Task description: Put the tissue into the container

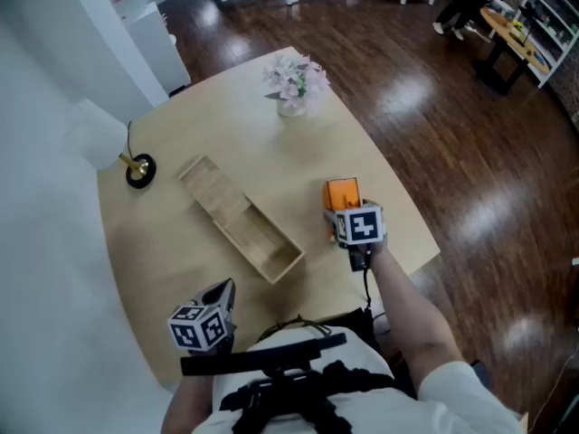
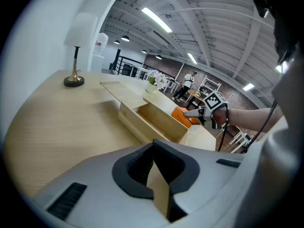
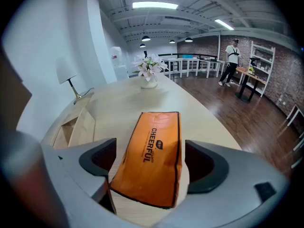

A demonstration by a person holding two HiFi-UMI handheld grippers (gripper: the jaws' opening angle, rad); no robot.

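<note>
An orange tissue pack (image 1: 342, 193) lies flat on the round wooden table (image 1: 226, 125), right of the long wooden container (image 1: 217, 197). The container's near end is uncovered and looks bare inside; a lid covers its far half. My right gripper (image 1: 342, 212) stands open, a jaw on each side of the pack's (image 3: 152, 151) near end and not pressing on it. Close to the person's body at the table's near edge, my left gripper (image 1: 220, 293) is shut with nothing in it. In the left gripper view the container (image 2: 142, 127) lies ahead, the pack (image 2: 183, 115) beyond it.
A brass-footed lamp (image 1: 138, 168) stands at the table's left edge. A vase of pale flowers (image 1: 292, 84) sits at the far side. The table's right edge (image 1: 407, 215) runs just right of the pack, with dark wood floor below. A person (image 3: 232, 61) stands far off.
</note>
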